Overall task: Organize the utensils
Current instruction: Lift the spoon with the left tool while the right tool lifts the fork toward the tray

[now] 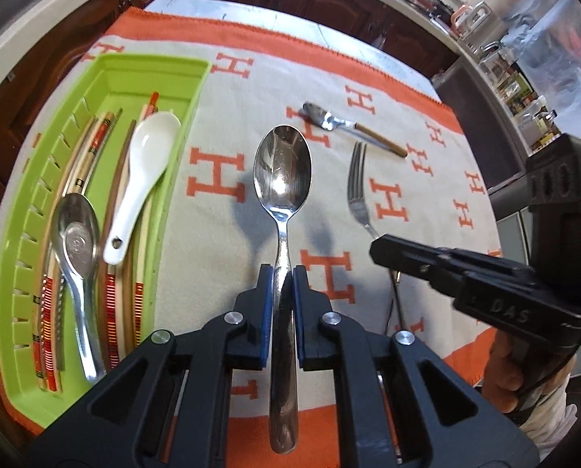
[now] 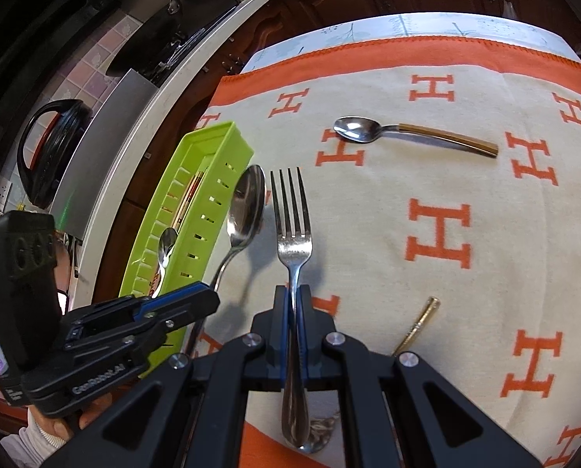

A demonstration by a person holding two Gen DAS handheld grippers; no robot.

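Patterned blanket (image 2: 368, 202): gold-handled utensil (image 2: 417, 325) mostly hidden behind right gripper (image 2: 296, 296).

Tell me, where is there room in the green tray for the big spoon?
The tray's far end, beyond the white spoon, is bare. Its near half is crowded with chopsticks and a metal spoon. The left claw holds the big spoon.

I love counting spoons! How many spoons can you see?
4. A big steel spoon is held in the left gripper. A white spoon and a metal spoon lie in the green tray. A gold-handled spoon lies on the cloth. Chopsticks may hide more.
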